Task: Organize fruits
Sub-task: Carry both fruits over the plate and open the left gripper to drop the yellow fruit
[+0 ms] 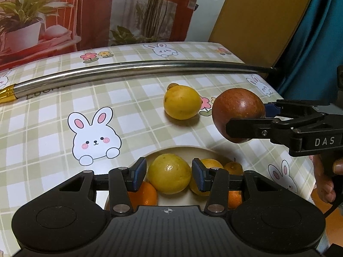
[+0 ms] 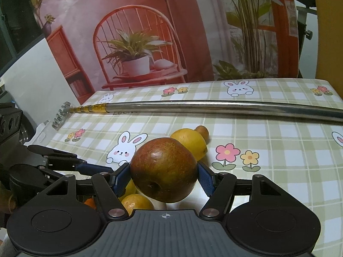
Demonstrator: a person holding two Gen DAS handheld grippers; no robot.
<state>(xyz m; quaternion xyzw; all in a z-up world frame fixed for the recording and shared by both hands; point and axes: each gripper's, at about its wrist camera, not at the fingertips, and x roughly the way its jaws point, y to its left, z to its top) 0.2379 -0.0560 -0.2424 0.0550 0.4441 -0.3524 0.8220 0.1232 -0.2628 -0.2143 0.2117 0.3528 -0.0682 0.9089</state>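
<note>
My right gripper (image 1: 249, 117) (image 2: 164, 177) is shut on a reddish-brown apple (image 1: 238, 105) (image 2: 163, 167) and holds it in the air just right of and above a cream bowl (image 1: 182, 150). The bowl holds oranges (image 1: 145, 194) and several yellow citrus fruits. My left gripper (image 1: 169, 176) (image 2: 94, 168) reaches into the bowl, and its blue pads (image 1: 140, 175) press both sides of a yellow lemon (image 1: 169, 172). A second lemon (image 1: 182, 102) (image 2: 190, 143) lies on the tablecloth beyond the bowl. A small brownish fruit (image 1: 172, 85) (image 2: 202, 131) sits right behind it.
A long steel pole with a gold end (image 1: 128, 69) (image 2: 214, 106) lies across the far side of the table (image 1: 42, 128). The table's right edge drops off near a blue curtain (image 1: 310, 42). A person's hand (image 1: 323, 182) grips the right gripper's handle. A printed backdrop stands behind.
</note>
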